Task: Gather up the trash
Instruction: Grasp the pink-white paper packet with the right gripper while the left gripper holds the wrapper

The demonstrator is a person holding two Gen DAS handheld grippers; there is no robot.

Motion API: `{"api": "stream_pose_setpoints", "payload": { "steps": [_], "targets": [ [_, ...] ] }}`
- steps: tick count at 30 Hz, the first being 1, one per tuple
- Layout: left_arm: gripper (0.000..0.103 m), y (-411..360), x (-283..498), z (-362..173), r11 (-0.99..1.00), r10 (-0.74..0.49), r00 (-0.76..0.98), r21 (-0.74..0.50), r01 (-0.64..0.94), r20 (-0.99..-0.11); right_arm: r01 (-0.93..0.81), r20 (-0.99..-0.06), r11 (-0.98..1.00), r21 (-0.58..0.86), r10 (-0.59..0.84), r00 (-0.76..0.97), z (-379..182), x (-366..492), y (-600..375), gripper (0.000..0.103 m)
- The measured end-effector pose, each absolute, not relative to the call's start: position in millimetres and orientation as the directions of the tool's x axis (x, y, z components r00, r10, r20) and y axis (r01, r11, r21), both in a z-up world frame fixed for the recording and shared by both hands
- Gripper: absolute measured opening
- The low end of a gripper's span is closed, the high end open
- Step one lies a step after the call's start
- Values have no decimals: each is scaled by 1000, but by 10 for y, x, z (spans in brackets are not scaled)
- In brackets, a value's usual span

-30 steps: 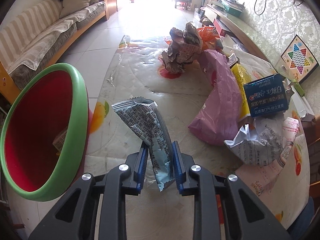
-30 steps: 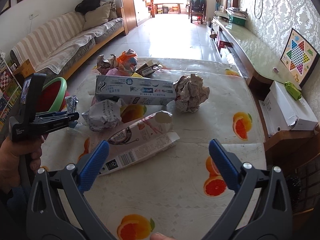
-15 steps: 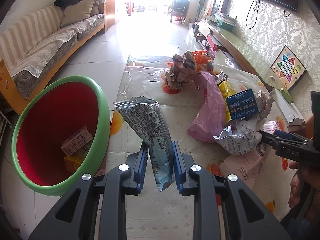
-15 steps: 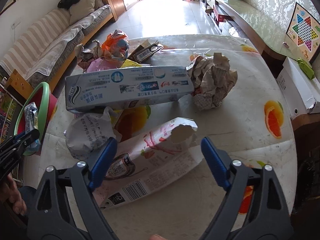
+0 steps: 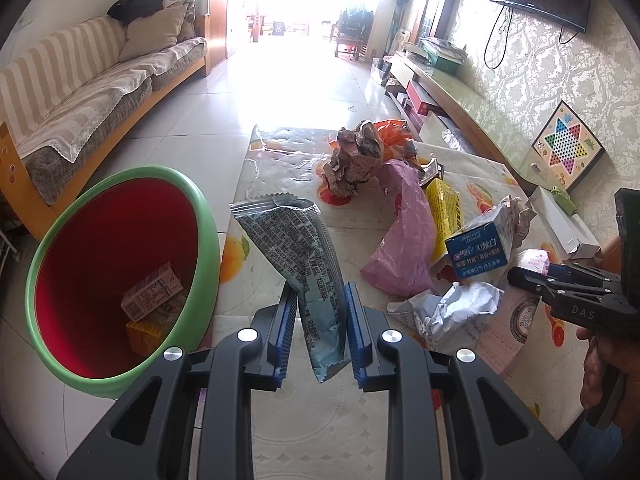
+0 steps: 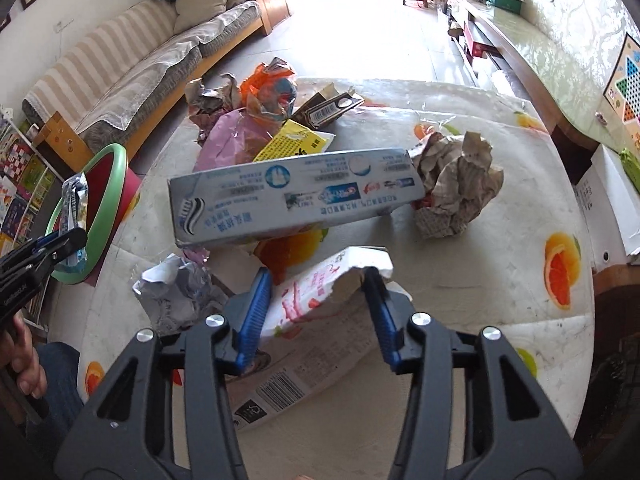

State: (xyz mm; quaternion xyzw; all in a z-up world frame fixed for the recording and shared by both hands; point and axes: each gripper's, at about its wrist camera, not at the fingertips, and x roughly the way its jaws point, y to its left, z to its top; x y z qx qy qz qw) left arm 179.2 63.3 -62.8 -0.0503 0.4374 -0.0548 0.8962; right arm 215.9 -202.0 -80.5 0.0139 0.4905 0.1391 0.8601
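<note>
Foil snack wrapper is hanging pinched in left tool, bin lying left; right tool is straddling torn carton, not yet clamped.

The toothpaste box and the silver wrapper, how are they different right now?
The toothpaste box is a long, stiff carton; the silver wrapper is a thin, limp foil packet. The box lies among the litter on the table, with no gripper on it; the wrapper hangs pinched in the left gripper beside the green bin. Both carry printed text.
</note>
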Motion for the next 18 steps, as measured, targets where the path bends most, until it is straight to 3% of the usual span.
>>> {"api": "stream_pose_setpoints", "payload": {
  "steps": [2, 3, 5, 18],
  "targets": [
    [22, 618, 1777, -614, 988, -146, 615, -140, 58, -775, -246, -834, 958, 148, 255, 490, -745, 2109, -2033, 42],
    [22, 608, 1772, -607, 988, -148, 617, -140, 61, -773, -251, -830, 956, 150, 260, 494, -706, 2085, -2049, 35],
    [22, 589, 1764, -600, 988, -150, 617, -141, 65, -772, -260, -820, 954, 148, 265, 508, -630, 2031, -2085, 29],
    [22, 505, 1739, -438, 988, -153, 644, -130, 84, -750, -320, -790, 941, 107, 276, 548, -304, 1875, -2083, 16]
  ]
}}
